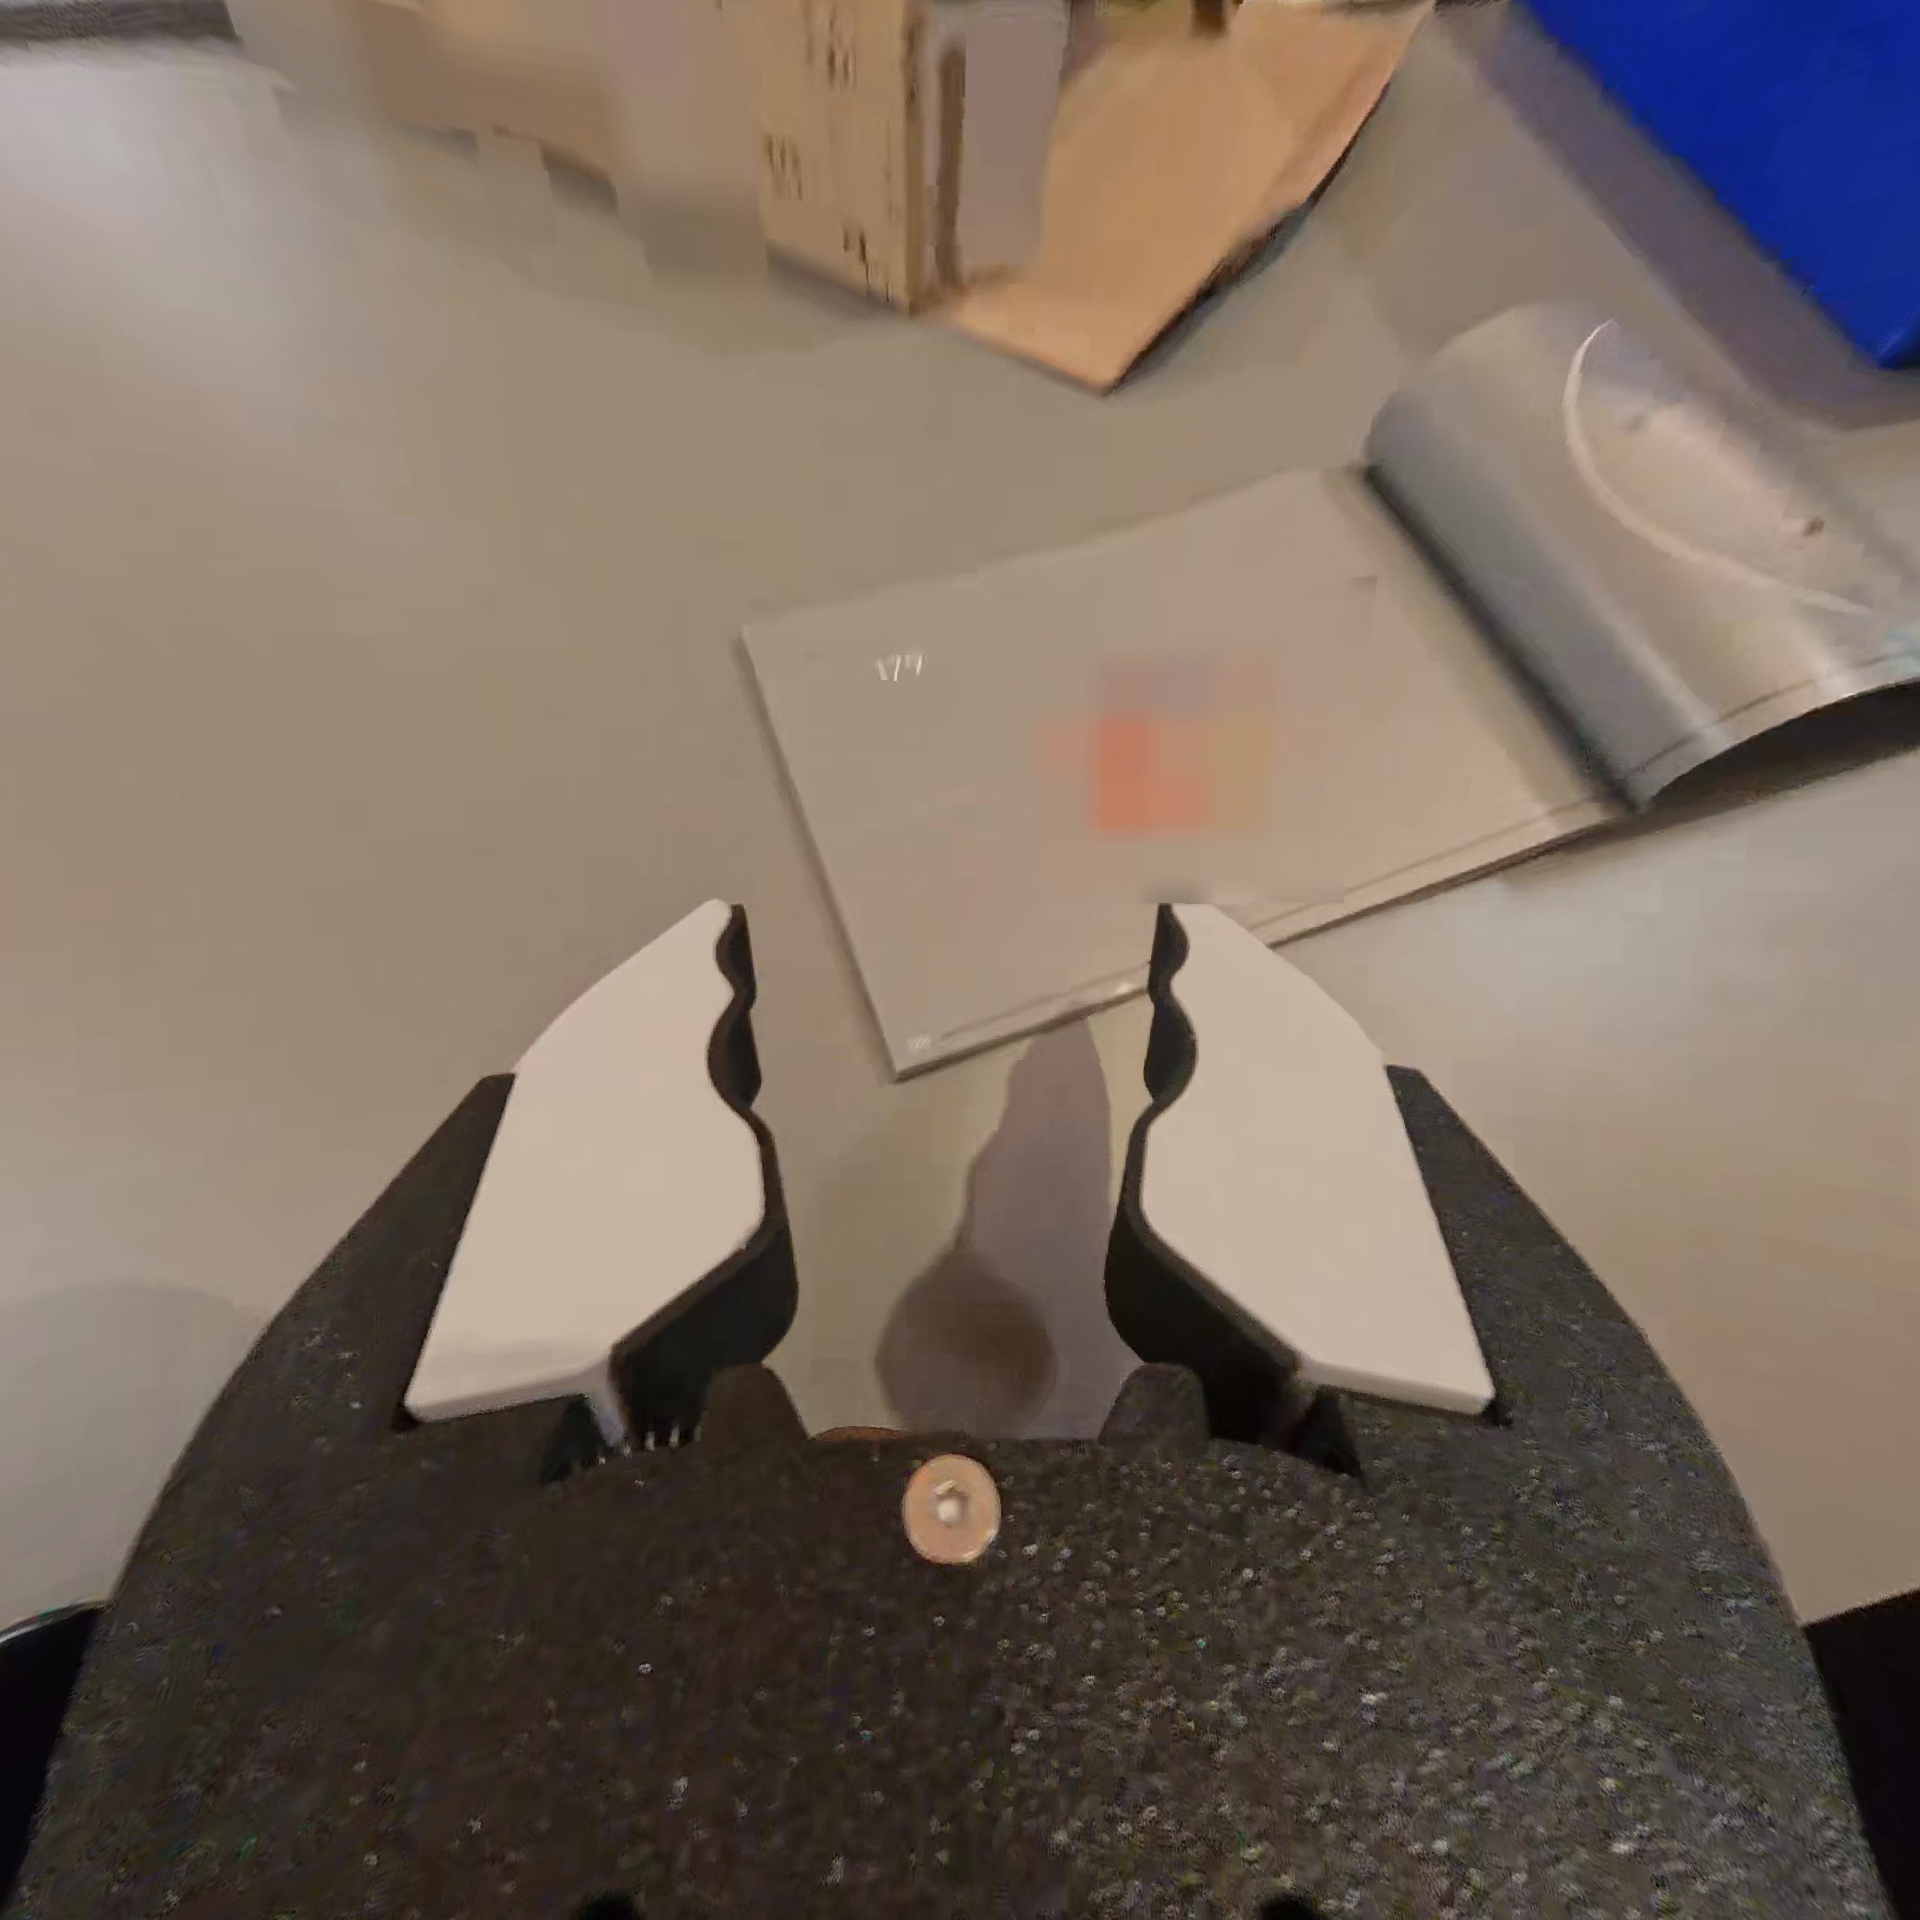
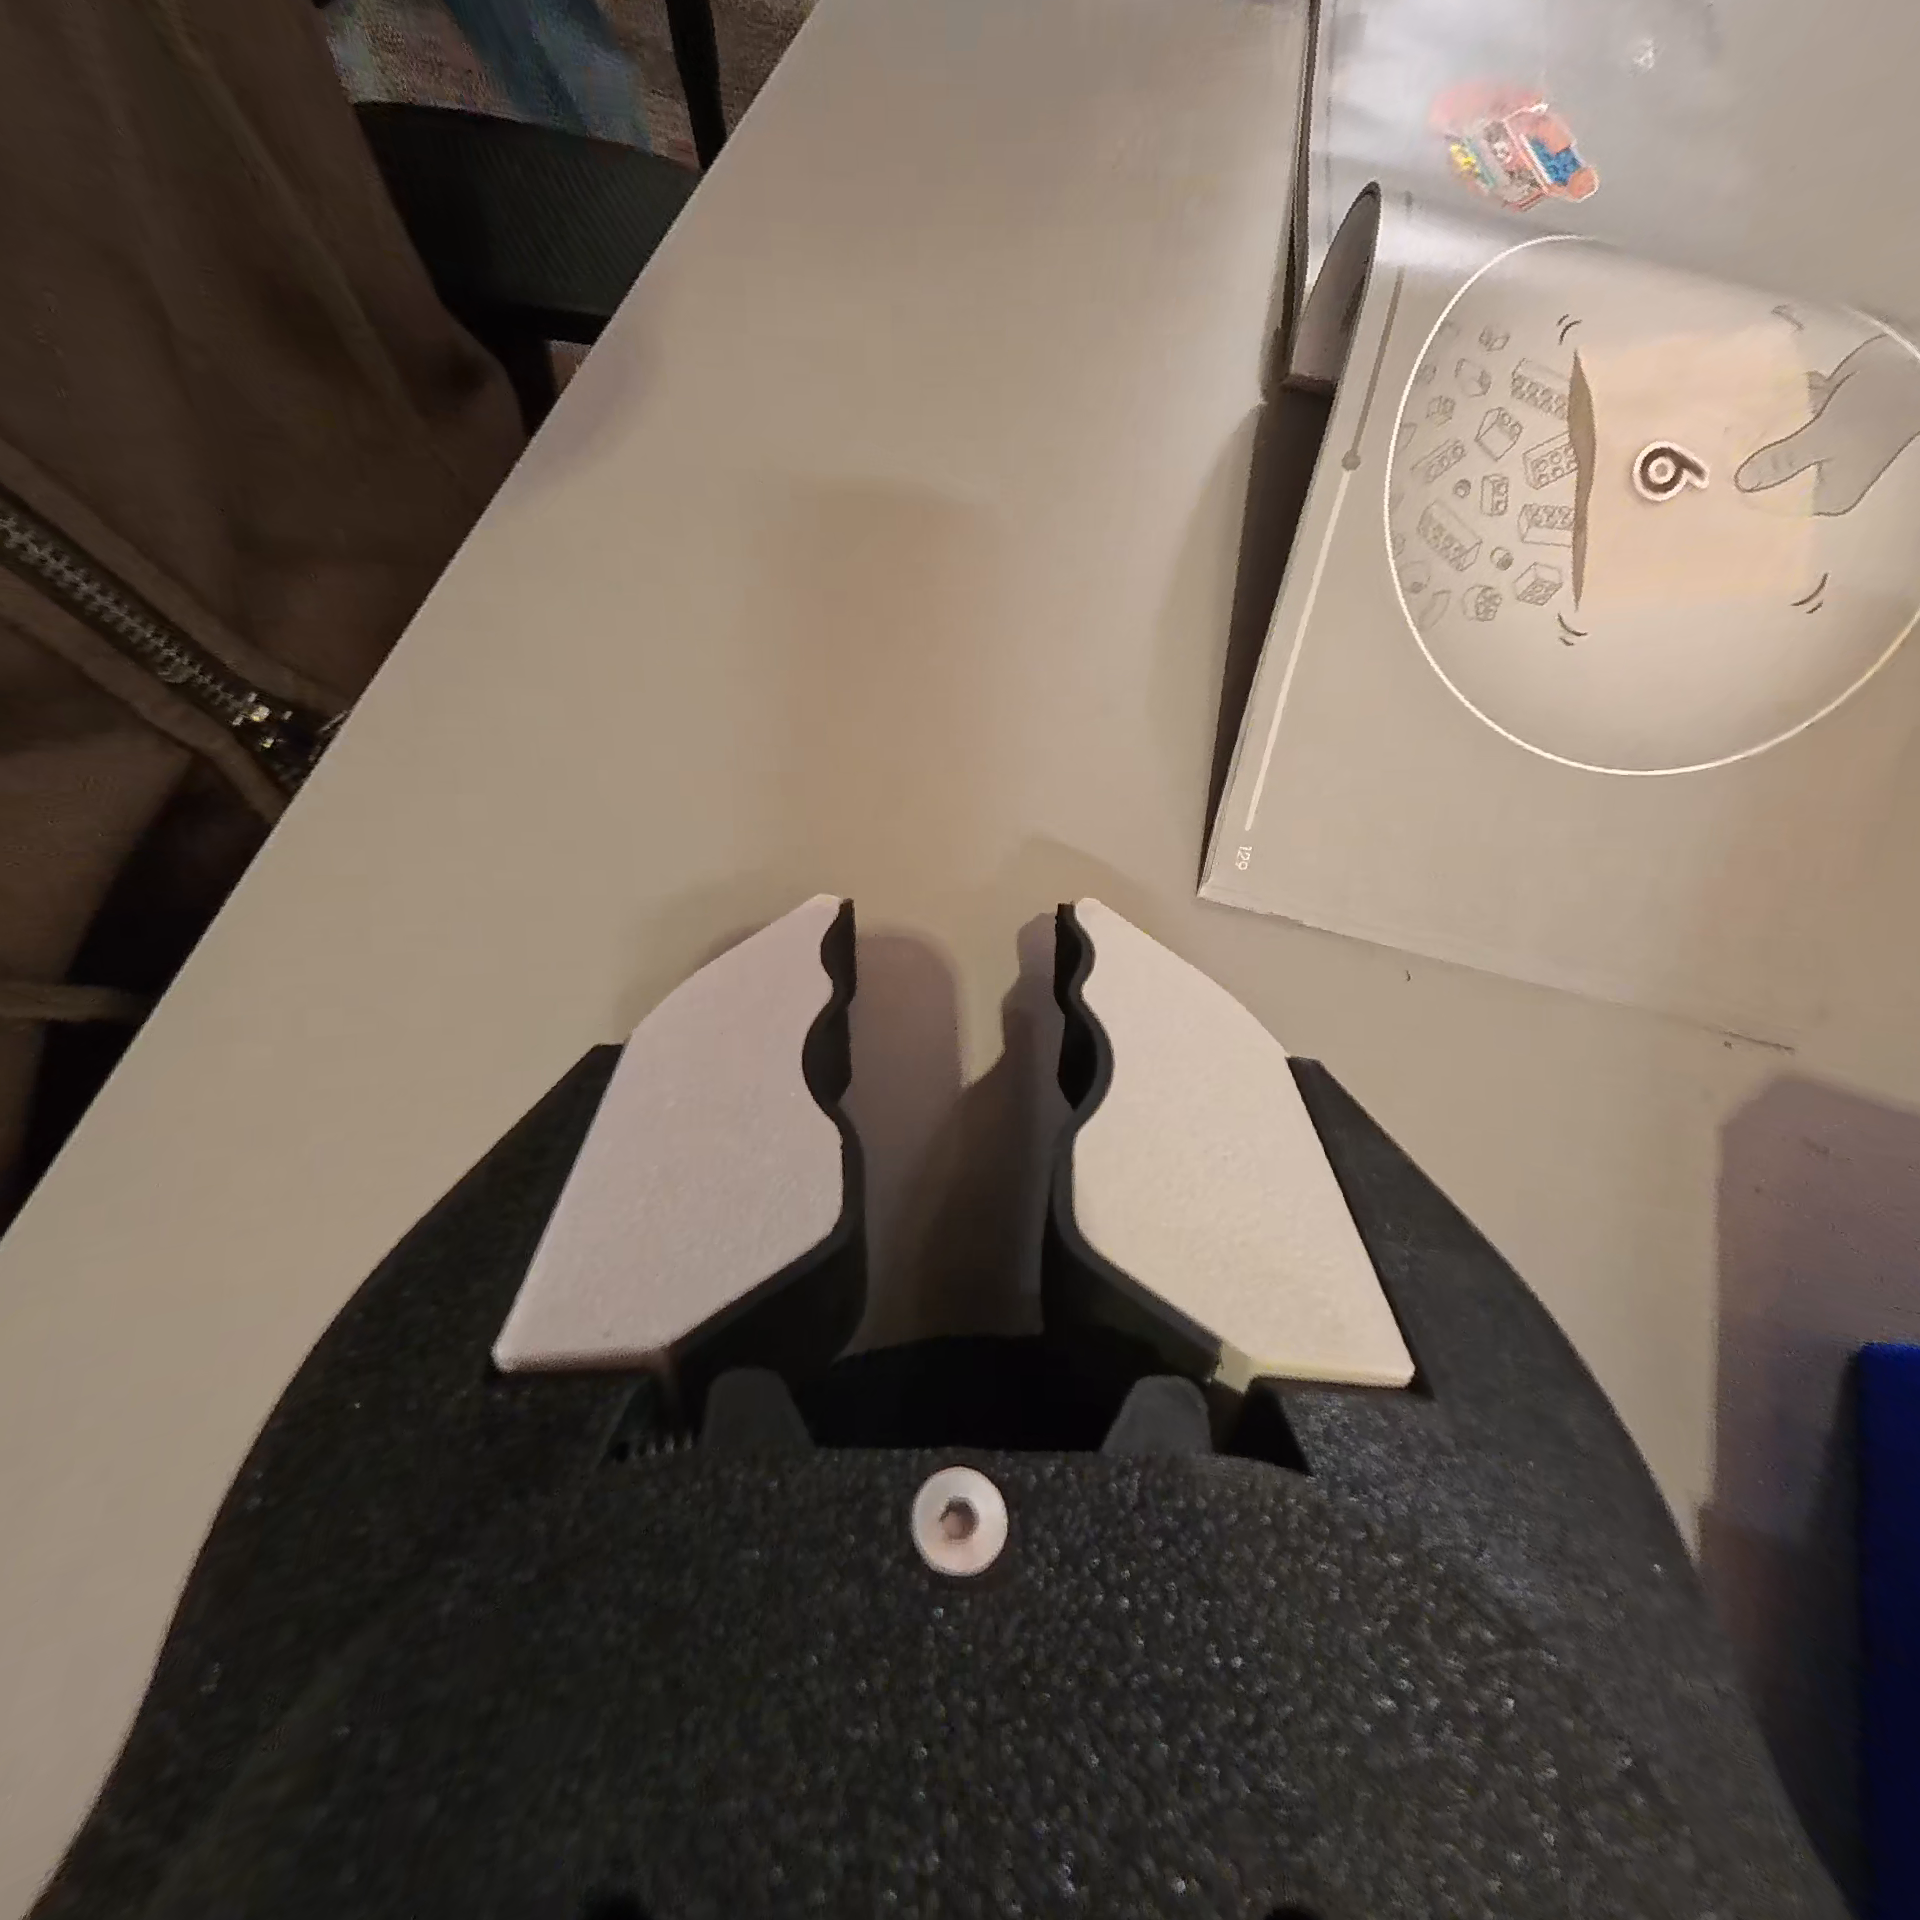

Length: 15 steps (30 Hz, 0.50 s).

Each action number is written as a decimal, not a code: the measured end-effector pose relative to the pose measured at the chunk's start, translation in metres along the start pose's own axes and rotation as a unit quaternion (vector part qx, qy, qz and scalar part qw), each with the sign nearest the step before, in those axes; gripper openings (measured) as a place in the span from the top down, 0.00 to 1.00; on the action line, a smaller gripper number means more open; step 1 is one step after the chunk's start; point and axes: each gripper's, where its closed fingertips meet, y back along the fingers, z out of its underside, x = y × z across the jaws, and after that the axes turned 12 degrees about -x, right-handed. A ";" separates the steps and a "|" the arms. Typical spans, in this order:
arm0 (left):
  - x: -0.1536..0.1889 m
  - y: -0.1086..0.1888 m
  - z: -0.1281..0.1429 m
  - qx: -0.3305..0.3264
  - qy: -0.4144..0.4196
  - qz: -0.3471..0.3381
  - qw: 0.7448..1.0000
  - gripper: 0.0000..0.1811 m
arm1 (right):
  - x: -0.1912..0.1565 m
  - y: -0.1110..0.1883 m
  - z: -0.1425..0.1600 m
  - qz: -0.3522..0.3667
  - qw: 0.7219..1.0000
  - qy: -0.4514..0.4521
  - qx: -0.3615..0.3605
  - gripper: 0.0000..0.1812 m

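Nearest the lens in the left wrist view is the left gripper (image 1: 951, 914), its jaws spread wide and holding nothing. It hangs over the table (image 1: 364, 675) with its tips just short of the near corner of the booklet (image 1: 1039, 779). Nearest the lens in the right wrist view is the right gripper (image 2: 956, 914), jaws parted by a narrower gap, also empty, above bare table (image 2: 883, 468) near its left edge.

The table is the largest thing: pale grey, running across both views. At the far side of the left view stands a cardboard box (image 1: 883, 156), blurred, with brown paper (image 1: 1195, 208) lying under and right of it. A blue bin (image 1: 1766, 135) fills the far right corner, and a blue edge (image 2: 1886, 1558) shows at near right in the right view.

The booklet lies open and flat, right of centre in the left view, its right-hand pages (image 1: 1662, 540) curling up in an arch. In the right view an open page (image 2: 1558, 623) with a round line drawing lies to the far right, well clear of the right gripper. A brown zipped jacket (image 2: 156, 468) shows beyond the table's left edge.

Neither gripper touches anything; the booklet looks untouched, open on the table.
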 end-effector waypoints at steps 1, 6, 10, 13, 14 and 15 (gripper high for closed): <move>-0.002 -0.006 0.006 -0.011 0.008 0.008 1.000 0.59 | 0.000 0.000 0.000 0.002 1.000 0.001 0.000 0.79; 0.000 -0.025 0.022 -0.082 0.002 0.001 0.997 0.62 | 0.000 -0.005 -0.011 0.009 1.000 0.010 0.004 0.79; 0.017 -0.028 0.019 -0.085 -0.013 0.015 0.996 0.60 | 0.002 -0.013 -0.043 0.020 0.999 0.032 0.021 0.79; 0.032 -0.027 0.022 -0.085 -0.028 0.031 0.996 0.60 | 0.015 -0.014 -0.078 0.054 0.996 0.057 0.032 0.79; 0.039 -0.025 0.023 -0.084 -0.031 0.043 0.995 0.61 | 0.020 -0.014 -0.091 0.062 0.996 0.062 0.036 0.79; 0.046 -0.024 0.024 -0.083 -0.036 0.058 0.994 0.61 | 0.027 -0.014 -0.104 0.073 0.994 0.065 0.038 0.79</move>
